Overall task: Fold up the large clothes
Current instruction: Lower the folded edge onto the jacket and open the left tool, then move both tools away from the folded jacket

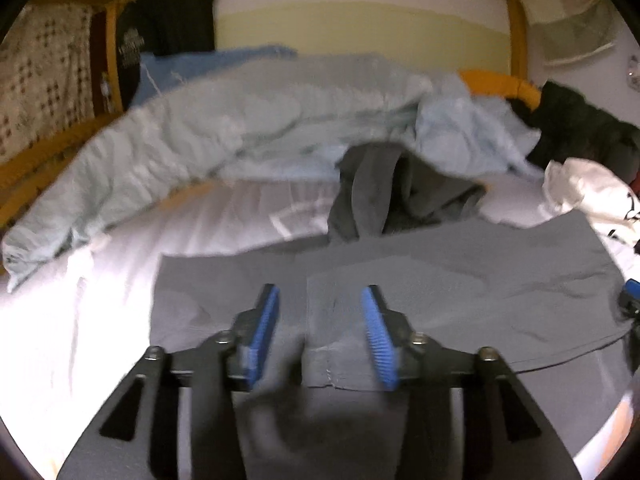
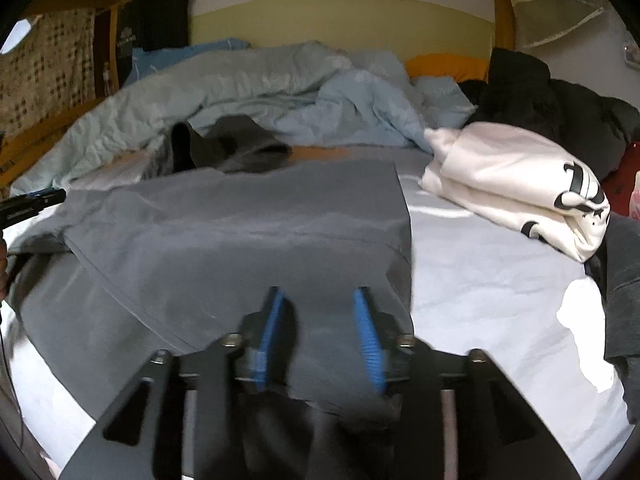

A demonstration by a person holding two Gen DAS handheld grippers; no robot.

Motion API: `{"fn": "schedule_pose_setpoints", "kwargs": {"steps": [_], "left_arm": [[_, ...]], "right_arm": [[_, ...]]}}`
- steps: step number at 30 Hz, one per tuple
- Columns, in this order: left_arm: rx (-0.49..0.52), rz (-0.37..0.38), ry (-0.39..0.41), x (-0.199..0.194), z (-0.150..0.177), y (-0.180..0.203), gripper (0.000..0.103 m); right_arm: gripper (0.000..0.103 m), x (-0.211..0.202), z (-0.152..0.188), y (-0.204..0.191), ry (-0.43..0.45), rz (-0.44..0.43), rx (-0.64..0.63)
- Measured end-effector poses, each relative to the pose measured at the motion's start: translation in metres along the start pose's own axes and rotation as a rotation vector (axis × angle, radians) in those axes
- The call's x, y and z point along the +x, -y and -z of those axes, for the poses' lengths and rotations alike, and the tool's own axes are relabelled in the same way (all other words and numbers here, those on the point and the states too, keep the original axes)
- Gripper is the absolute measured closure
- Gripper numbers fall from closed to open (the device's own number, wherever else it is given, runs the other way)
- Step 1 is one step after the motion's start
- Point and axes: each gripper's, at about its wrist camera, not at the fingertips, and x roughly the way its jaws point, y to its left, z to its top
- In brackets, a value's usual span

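While both of my grippers hang over the near hem of the grey garment [image 2: 240,232], neither one presses on it. My left gripper [image 1: 320,332] stands partly open, its blue pads [image 1: 264,332] apart, with a folded edge of the cloth lying in the gap but not pinched. My right gripper [image 2: 320,332] is about as wide, also over grey cloth near the garment's right-hand edge, and again nothing is clamped.

From the right gripper outward, the garment spreads toward twelve o'clock across the white bed sheet [image 2: 480,280], mostly flat, with a diagonal seam and some rumpling at nine o'clock, where the tip of my left gripper pokes in. A dark crumpled piece [image 2: 240,148] lies beyond it at eleven o'clock, a folded white garment [image 2: 520,184] with black lettering at two o'clock, and the pale blue duvet [image 2: 280,80] heaped along the far side.

My reading is that a fold has just been laid down and let go. Next comes a fresh grasp: each gripper needs to close on the near edge, lift evenly, and carry it toward twelve o'clock without dragging the lower layer.
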Motion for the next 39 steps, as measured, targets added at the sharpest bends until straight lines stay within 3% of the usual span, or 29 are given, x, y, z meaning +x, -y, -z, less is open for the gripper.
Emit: {"fn": "schedule_pose_setpoints", "kwargs": {"steps": [1, 3, 4, 6, 8, 11, 21, 25, 30, 34, 37, 39], "left_arm": [[0.0, -0.001, 0.026, -0.01, -0.001, 0.001, 0.05], [-0.01, -0.004, 0.068, -0.029, 0.003, 0.001, 0.026], [-0.021, -0.004, 0.088, -0.037, 0.005, 0.001, 0.021], [-0.026, 0.028, 0.104, -0.047, 0.012, 0.0, 0.007], [-0.019, 0.042, 0.104, -0.048, 0.019, -0.002, 0.002], [-0.022, 0.017, 0.092, -0.049, 0.029, -0.003, 0.001], [-0.035, -0.007, 0.09, -0.054, 0.04, -0.006, 0.001], [-0.012, -0.029, 0.099, -0.049, 0.021, 0.001, 0.001], [0.06, -0.036, 0.073, -0.018, -0.04, 0.026, 0.001], [0.107, -0.056, 0.113, 0.029, -0.086, 0.051, 0.001], [0.032, -0.038, 0.135, 0.056, -0.111, 0.054, 0.001], [-0.037, 0.017, 0.174, 0.067, -0.125, 0.053, 0.001]], "right_arm": [[0.054, -0.003, -0.001, -0.002, 0.015, -0.004, -0.003], [0.042, -0.013, -0.003, -0.008, 0.046, -0.017, -0.008], [0.037, -0.017, -0.004, -0.012, 0.061, -0.024, -0.009], [0.014, -0.03, -0.004, -0.019, 0.11, -0.038, -0.013], [0.01, -0.039, -0.002, -0.027, 0.156, -0.034, -0.031], [0.0, -0.044, 0.001, -0.04, 0.181, -0.021, -0.085], [0.0, -0.04, 0.002, -0.043, 0.171, -0.014, -0.077], [0.0, -0.04, -0.009, -0.043, 0.177, -0.001, -0.078], [0.0, -0.028, -0.066, -0.04, 0.17, 0.021, -0.059], [0.0, -0.006, -0.129, -0.038, 0.193, -0.022, -0.01], [0.0, 0.018, -0.169, -0.045, 0.255, 0.012, 0.001], [0.0, 0.037, -0.196, -0.049, 0.28, -0.006, 0.022]]}}
